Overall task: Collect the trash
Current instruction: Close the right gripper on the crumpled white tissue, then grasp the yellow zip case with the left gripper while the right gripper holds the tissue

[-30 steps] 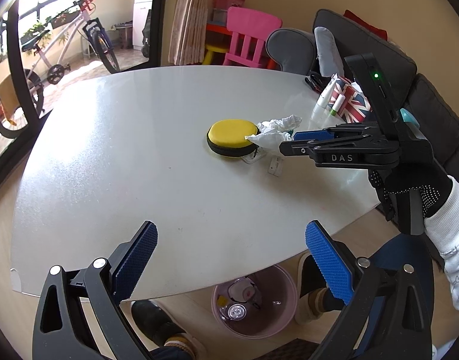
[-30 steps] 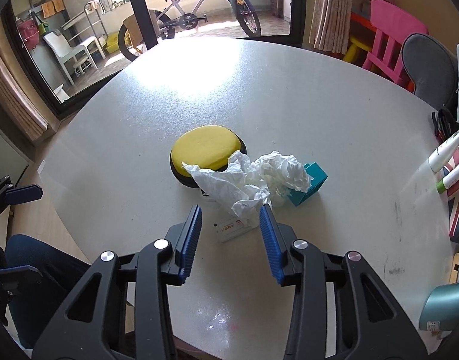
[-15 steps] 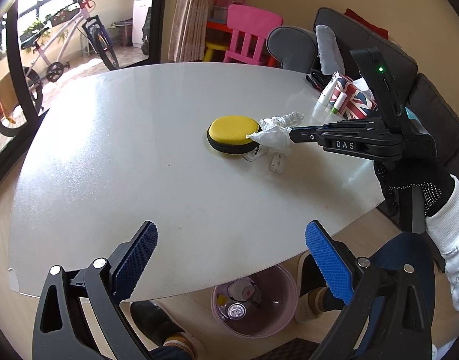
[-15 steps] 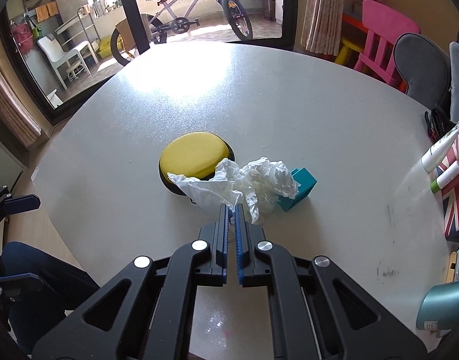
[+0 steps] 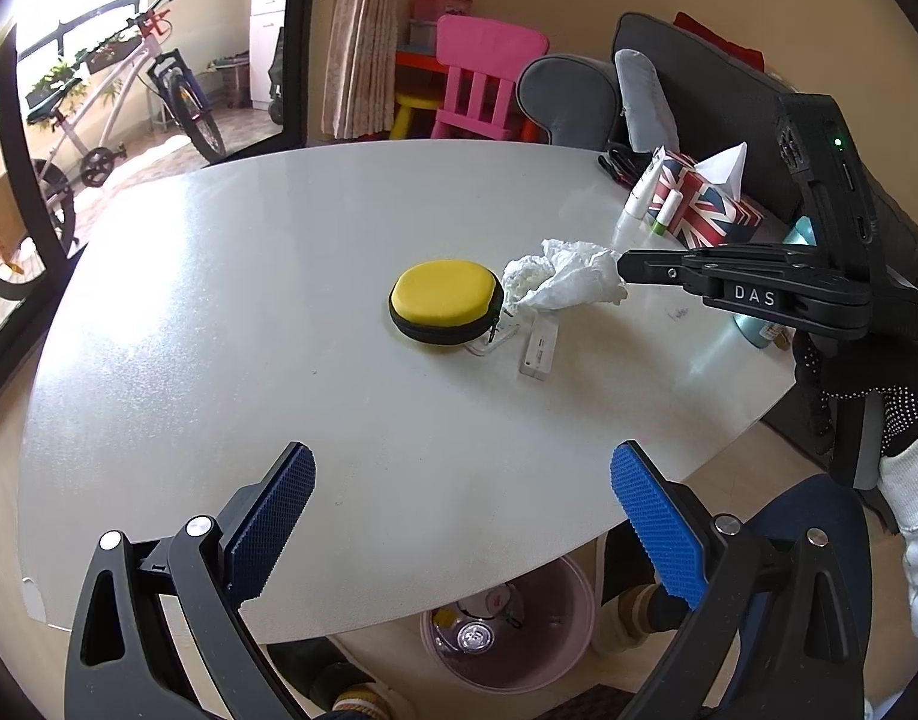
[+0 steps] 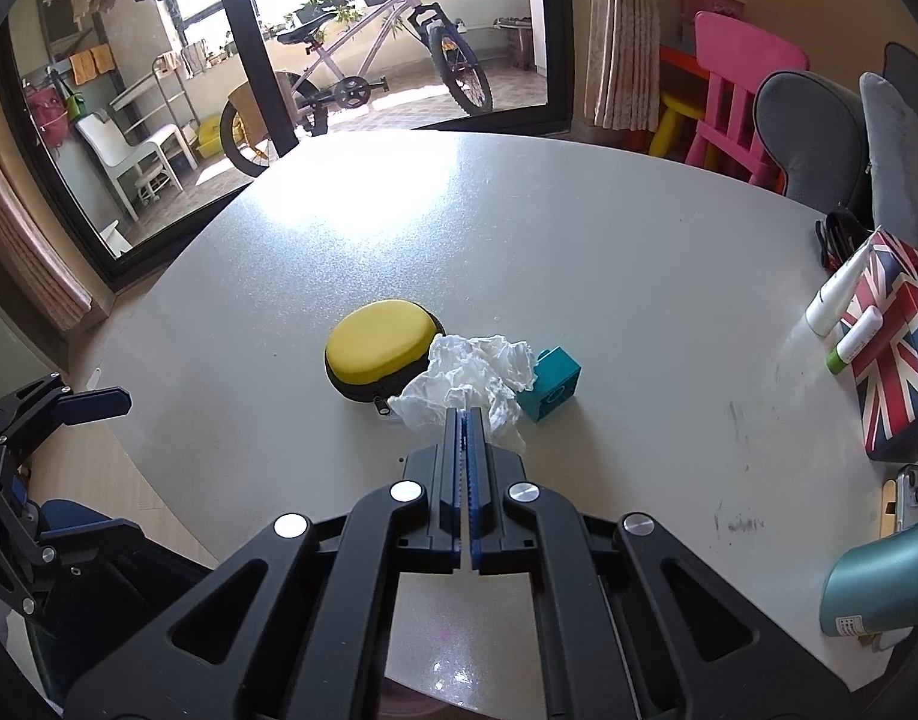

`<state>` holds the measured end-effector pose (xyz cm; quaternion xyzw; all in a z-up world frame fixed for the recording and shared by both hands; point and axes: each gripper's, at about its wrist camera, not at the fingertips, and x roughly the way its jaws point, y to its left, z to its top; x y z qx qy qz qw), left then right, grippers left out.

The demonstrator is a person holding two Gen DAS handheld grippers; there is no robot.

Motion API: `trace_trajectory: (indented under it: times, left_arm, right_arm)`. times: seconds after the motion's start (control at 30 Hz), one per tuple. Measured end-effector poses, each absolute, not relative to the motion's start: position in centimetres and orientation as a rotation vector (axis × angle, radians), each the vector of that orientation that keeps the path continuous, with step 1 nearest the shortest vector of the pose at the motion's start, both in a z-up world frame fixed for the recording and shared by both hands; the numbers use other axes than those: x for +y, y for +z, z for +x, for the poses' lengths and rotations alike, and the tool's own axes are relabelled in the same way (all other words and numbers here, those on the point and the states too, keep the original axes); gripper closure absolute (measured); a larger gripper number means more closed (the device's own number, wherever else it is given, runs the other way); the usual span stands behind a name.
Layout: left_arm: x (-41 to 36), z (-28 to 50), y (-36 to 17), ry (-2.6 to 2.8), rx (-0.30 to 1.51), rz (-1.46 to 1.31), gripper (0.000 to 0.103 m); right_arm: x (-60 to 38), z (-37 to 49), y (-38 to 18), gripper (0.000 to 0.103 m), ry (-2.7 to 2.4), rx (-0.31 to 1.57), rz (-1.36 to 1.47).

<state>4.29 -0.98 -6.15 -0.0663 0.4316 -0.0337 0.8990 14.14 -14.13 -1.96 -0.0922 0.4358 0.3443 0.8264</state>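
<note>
Tissue (image 6: 468,375) in right jaws | left jaws wide | yellow case (image 6: 378,354), teal block (image 6: 552,387) adjacent

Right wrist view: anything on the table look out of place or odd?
Yes: dark scuff marks smear the white table near its right edge. The crumpled white tissue, pinched in the right gripper, is the trash.
</note>
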Motion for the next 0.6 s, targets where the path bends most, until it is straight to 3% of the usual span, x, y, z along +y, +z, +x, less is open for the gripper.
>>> trace_trajectory:
  times: [0.6]
  left_arm:
    - [-1.0,10.3,-6.2,-0.094,0.929,-0.108,0.008]
  right_arm:
    - [-19.2,13.8,-1.0,0.102,0.678,0.914,-0.152]
